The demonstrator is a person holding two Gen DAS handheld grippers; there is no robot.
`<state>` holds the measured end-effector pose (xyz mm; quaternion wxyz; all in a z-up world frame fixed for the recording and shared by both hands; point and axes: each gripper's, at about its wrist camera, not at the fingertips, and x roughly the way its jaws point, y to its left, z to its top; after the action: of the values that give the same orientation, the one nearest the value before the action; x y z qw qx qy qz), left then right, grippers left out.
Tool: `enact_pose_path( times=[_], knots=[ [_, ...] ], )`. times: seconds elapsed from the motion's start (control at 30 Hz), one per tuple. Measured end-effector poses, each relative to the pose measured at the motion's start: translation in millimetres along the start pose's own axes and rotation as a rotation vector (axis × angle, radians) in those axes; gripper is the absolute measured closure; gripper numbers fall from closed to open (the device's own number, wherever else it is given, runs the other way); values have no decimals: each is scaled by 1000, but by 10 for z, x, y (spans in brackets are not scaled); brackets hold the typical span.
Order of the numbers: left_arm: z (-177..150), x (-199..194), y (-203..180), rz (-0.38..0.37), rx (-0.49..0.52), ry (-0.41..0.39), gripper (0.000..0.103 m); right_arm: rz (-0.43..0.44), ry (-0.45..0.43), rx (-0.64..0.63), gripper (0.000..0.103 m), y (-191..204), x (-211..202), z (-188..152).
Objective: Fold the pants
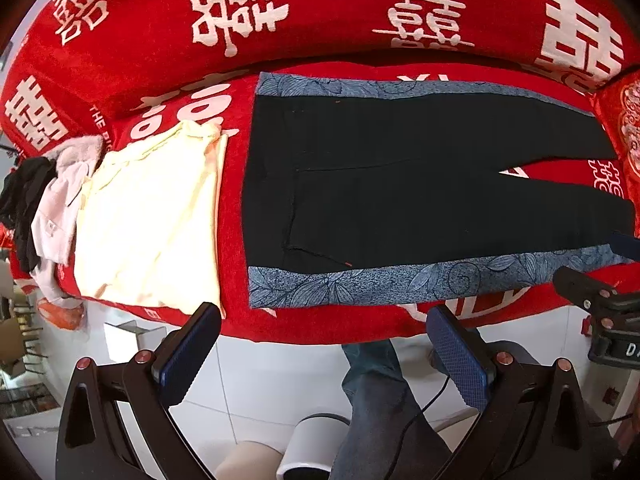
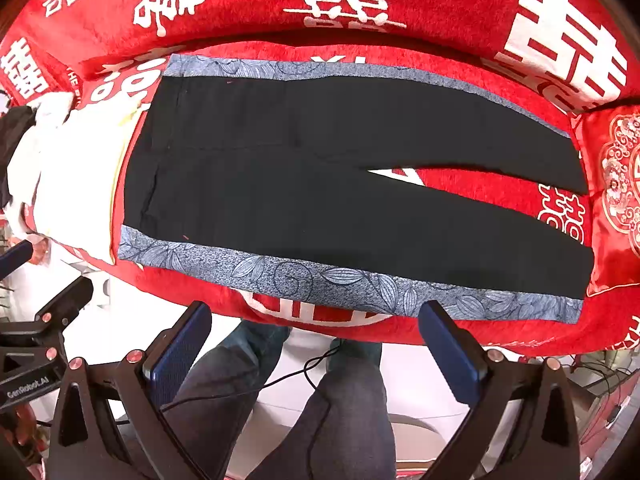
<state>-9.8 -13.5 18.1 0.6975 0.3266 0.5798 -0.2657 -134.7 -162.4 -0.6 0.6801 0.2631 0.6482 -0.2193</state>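
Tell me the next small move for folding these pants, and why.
Probably bring both grippers down to the near blue patterned side stripe. The black pants lie flat and spread on the red sofa seat, legs apart, unfolded. The left gripper and right gripper are both open, empty, short of the seat's front edge.

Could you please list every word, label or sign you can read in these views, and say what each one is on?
"囍", large white double-happiness signs: red sofa cover.
"GenRobot.AI": body of the left gripper, seen in the right wrist view.
"THE", then blurred letters: sofa cover's left part.
"D", rest cut off: right gripper.
White letters on the sofa's front edge: partly hidden by the pants, unreadable.
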Motion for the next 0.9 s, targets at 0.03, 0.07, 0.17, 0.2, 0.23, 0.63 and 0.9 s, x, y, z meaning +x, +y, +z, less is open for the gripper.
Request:
enact_pose_path(
  times=[0.03, 0.07, 0.17, 0.2, 0.23, 0.63, 0.9],
  knots=[
    [2, 1, -4, -2, -9, 2, 0, 1, -3, -3, 0, -13, -4, -6],
    [2, -1, -11, 0, -17, 4, 0, 1, -6, -6, 0, -25, -8, -12],
    [3, -24, -57, -5, -34, 1, 0, 9, -17, -14, 0, -93, -40, -34],
    [2, -44, -83, -6, -42, -5, 0, 11, -20, -15, 0, -120, -48, -46],
    [1, -67, -112, 9, -48, -14, 0, 13, -25, -15, 0, -158, -61, -54],
    [-160, -86, -321, 60, -169, 8, 0, 68, 0, -42, 0, -595, 18, -336],
    [-279, 368, -225, -31, -144, 48, 0, 185, -1, 14, 0, -653, 264, -545]
  ],
)
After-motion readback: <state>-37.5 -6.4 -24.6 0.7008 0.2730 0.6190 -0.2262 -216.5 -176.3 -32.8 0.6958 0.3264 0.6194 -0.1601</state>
